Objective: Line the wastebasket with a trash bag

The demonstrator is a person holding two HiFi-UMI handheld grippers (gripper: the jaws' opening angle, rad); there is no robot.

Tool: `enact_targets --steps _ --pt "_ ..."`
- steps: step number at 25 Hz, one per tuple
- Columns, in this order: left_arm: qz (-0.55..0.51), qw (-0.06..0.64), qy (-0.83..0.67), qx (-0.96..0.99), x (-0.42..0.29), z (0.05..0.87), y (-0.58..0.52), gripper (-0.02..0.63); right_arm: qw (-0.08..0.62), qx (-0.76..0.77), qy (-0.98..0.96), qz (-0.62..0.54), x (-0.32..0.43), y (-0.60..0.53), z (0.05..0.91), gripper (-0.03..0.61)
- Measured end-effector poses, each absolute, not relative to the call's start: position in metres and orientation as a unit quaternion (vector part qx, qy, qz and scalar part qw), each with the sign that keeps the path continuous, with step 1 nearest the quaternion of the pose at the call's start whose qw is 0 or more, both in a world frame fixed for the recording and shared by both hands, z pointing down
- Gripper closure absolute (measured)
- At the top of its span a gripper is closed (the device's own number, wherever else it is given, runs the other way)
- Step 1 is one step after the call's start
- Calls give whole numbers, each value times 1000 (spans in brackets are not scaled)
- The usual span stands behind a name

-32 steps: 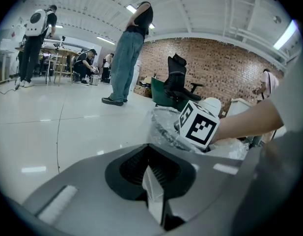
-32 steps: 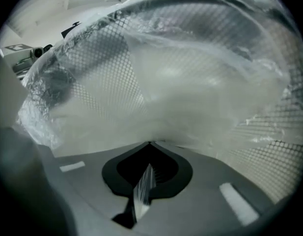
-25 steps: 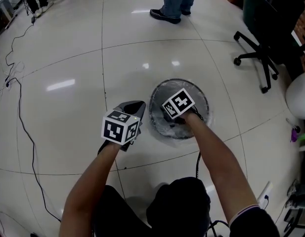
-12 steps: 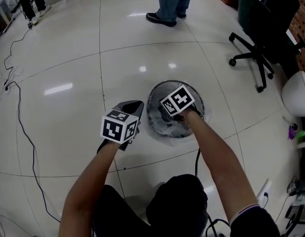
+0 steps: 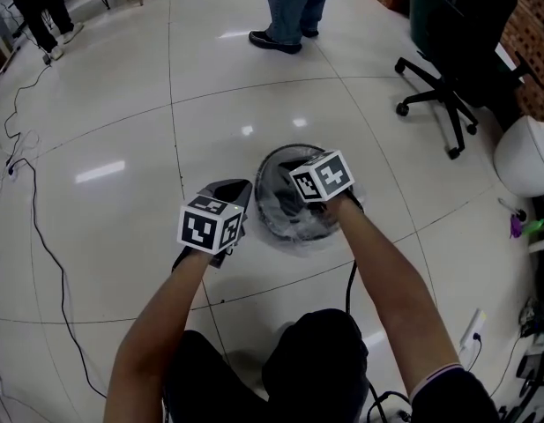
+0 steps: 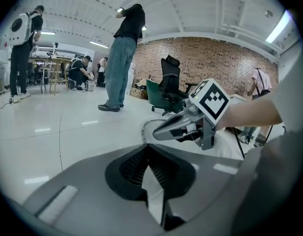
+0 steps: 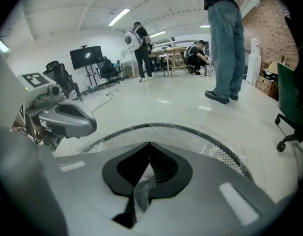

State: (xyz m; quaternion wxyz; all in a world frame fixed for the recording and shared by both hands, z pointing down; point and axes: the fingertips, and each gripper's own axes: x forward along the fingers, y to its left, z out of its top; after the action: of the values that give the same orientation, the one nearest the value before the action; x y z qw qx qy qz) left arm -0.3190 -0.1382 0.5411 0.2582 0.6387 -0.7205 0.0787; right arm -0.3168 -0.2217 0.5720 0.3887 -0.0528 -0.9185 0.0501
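The round black mesh wastebasket (image 5: 270, 167) stands on the white floor with clear trash bag film (image 5: 300, 227) crumpled inside it. My right gripper (image 5: 296, 201) hovers over the basket's mouth, shut on a crumpled strip of the clear bag (image 7: 140, 193); the mesh rim (image 7: 200, 135) curves just beyond its jaws. My left gripper (image 5: 245, 188) is just left of the basket's rim, outside it, and is shut on a pale sliver of the bag film (image 6: 152, 187). Each gripper shows in the other's view: the right gripper (image 6: 167, 128) and the left gripper (image 7: 68, 118).
A person stands beyond the basket (image 5: 289, 11). A black office chair (image 5: 452, 55) is at the far right, with a white rounded object (image 5: 525, 155) nearer. A black cable (image 5: 29, 210) trails along the floor on the left. More people and tables (image 7: 183, 53) are far off.
My right gripper has lifted up out of the basket, still shut on the bag. The left gripper has stayed nearly where it was beside the rim.
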Motion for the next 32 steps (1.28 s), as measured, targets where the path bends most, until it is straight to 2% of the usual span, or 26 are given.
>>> enact_targets --steps 10,19,24,32 --pt "93 240 -717 648 -313 513 -139 601 214 -19 -976 34 -334 -231 489 577" --pt "102 226 -713 656 -308 494 -140 601 87 7 -996 21 -324 -240 426 577" --pt "105 218 -703 668 -291 486 -144 603 48 17 -999 6 -303 -237 400 577" --pt "121 210 -685 687 -263 478 -142 603 30 35 -999 -12 -268 -225 368 577"
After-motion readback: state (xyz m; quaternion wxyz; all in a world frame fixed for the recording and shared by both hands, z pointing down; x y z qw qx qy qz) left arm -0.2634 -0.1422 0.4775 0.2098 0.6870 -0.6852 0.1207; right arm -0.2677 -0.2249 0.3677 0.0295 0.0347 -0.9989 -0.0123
